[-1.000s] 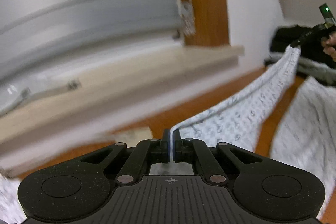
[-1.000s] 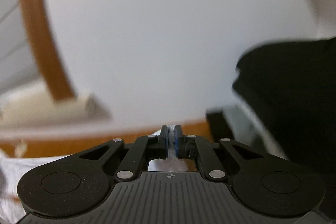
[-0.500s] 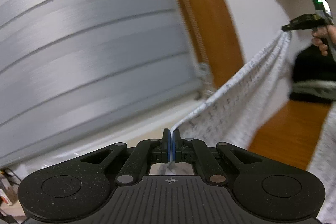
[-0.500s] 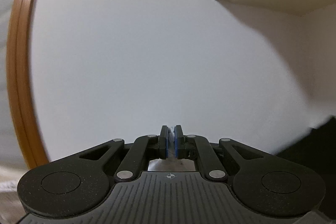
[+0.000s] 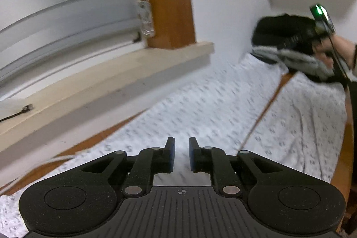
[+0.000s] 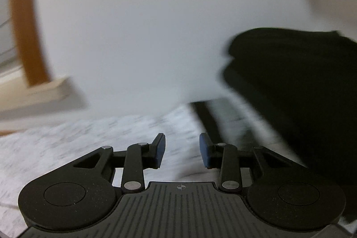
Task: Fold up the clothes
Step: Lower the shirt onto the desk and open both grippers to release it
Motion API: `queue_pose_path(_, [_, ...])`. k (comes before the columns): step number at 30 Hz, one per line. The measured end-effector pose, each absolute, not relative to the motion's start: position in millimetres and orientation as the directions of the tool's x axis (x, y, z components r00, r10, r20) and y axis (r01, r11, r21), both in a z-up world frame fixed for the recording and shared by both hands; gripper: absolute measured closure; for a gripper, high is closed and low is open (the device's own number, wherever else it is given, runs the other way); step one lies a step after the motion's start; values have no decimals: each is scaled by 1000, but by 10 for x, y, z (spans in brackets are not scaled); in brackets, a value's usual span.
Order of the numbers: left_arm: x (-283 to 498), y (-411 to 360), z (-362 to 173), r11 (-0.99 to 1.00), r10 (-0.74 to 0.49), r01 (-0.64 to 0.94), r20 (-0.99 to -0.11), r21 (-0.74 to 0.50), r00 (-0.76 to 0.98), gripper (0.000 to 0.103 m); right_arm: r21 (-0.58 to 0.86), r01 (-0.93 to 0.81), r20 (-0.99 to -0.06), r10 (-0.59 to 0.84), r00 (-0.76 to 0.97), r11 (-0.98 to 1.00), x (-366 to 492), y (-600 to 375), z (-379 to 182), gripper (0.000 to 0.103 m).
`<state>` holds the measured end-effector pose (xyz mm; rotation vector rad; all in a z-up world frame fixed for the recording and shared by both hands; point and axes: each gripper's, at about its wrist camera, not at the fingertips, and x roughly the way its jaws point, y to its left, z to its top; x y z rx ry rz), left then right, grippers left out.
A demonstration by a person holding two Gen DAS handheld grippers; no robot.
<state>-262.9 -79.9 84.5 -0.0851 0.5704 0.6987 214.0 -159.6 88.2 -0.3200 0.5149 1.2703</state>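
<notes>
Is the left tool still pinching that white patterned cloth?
Apart. In the left wrist view the left tool has its jaws opening, with clear space at each pad; the white patterned cloth lies flat below, not clamped between them.

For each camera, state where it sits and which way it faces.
Left wrist: rides the left gripper, looking forward and down over the white patterned cloth toward the window sill; jaws opening, nothing between them; the person's right hand shows at right.
Right wrist: rides the right gripper, facing the white wall; jaws opening, empty.
Shared: cloth, sill, black garment pile.
</notes>
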Motion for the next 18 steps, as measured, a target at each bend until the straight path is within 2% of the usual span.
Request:
queue_pose_path(5, [-2751,-541,629,712,612,-692,-589,120,528,89,39,-987,-588,802,104,157,1673,-1333,530,68])
queue_pose_path(7, [-2821,-460,504,693,615,-712,-613,117,497,89,-16,-990,-589,799,125,144,1548,-1305,405,68])
queue_pose_path(10, [-2955,-427,390,677,613,-729,-628,106,478,89,11,-985,-565,814,136,172,1620,-1400,418,68])
queue_pose_path(13, [-3076,-466,337,667,616,-741,-622,85,483,89,25,-955,-544,805,235,296,1842,-1516,501,68])
queue_pose_path(15, [-3112,-491,335,663,617,-745,-618,75,488,89,73,-930,-572,779,257,360,2019,-1515,542,68])
queue_pose_path(18, [-3133,-502,332,662,616,-747,-611,60,497,89,50,-931,-581,769,268,362,2034,-1420,494,68])
